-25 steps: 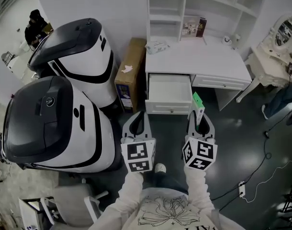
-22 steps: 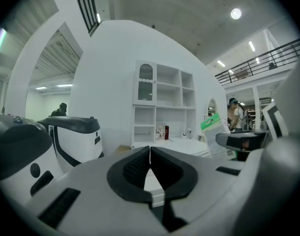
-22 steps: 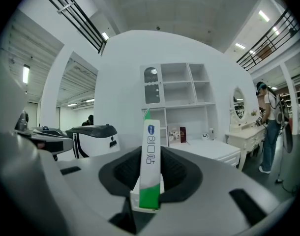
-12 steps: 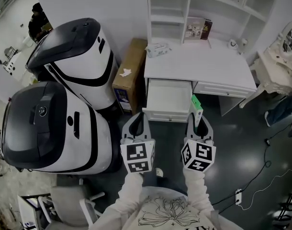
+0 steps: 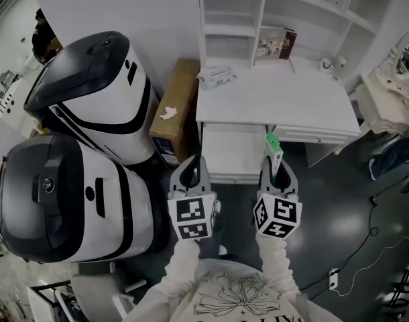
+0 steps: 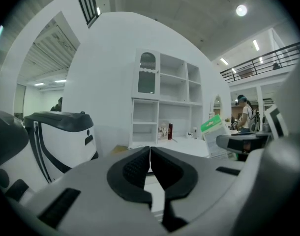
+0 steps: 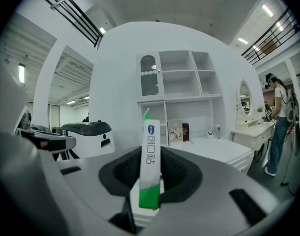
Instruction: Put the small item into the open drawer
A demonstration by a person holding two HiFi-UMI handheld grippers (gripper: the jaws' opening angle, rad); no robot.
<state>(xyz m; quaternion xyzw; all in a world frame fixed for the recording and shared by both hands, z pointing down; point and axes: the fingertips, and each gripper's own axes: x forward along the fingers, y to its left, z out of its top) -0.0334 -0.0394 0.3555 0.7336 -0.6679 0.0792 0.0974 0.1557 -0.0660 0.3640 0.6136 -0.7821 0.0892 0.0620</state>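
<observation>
White desk (image 5: pixel 278 96) w/ open drawer (image 5: pixel 232 149); right hand-held gripper (image 5: pixel 277 168) grips green-white box (image 5: pixel 274 146).

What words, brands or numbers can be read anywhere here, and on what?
None can be quoted with confidence.
Green-and-white box: blue logo and vertical lettering, too blurred to read.
Books on the desk: too small.
Shirt print: cut off by the frame edge.
</observation>
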